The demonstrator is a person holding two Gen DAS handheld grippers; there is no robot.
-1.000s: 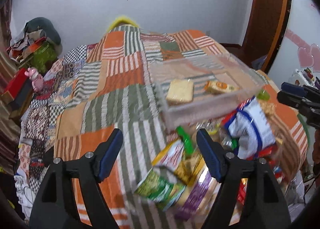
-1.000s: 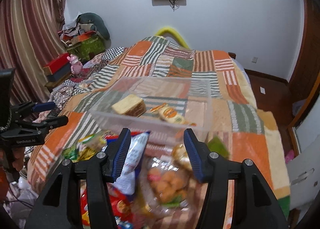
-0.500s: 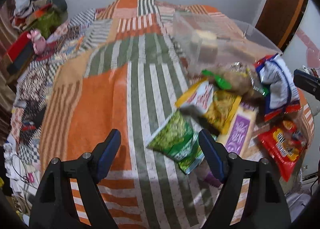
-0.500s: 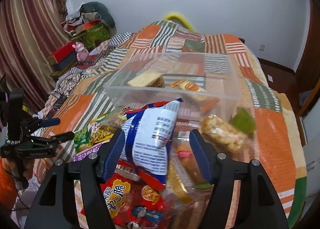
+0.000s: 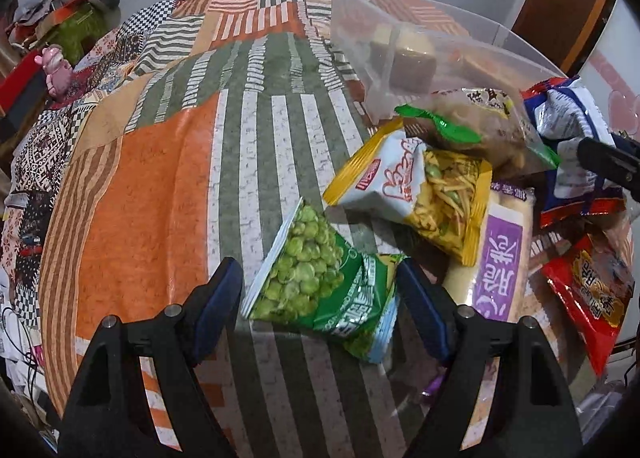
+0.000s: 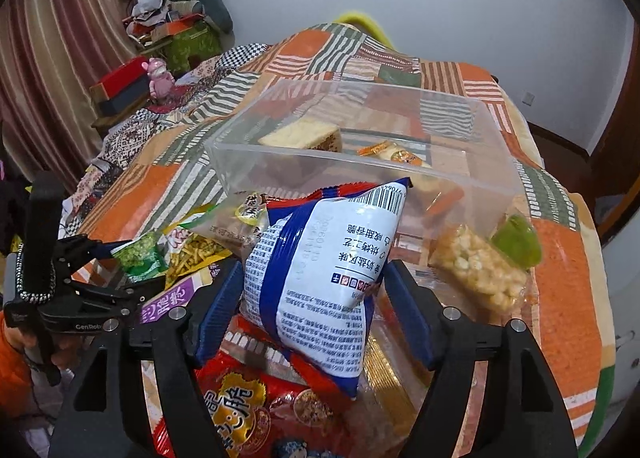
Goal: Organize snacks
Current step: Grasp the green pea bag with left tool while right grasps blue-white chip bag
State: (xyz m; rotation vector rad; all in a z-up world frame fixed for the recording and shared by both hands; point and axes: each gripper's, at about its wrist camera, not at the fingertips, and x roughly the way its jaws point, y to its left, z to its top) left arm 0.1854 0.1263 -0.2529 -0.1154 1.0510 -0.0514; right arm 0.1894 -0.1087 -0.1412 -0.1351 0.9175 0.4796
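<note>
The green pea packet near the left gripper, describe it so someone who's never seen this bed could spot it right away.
Start at the clear plastic bin on the patchwork bedspread, then follow the pile of snack bags spilling from it toward the camera. The green pea packet is the nearest one, lying between the open jaws of the left gripper. It alone has a window showing round green peas; the yellow-edged bag behind it shows thin strips.

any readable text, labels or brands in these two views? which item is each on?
"GenRob", cut off: on the left gripper, side of its body.
Barcode and small Chinese print, upside down, too small to quote: on the blue-and-white snack bag.
Large Chinese characters on the purple-label packet and the red packet: I can't transcribe them reliably.
</note>
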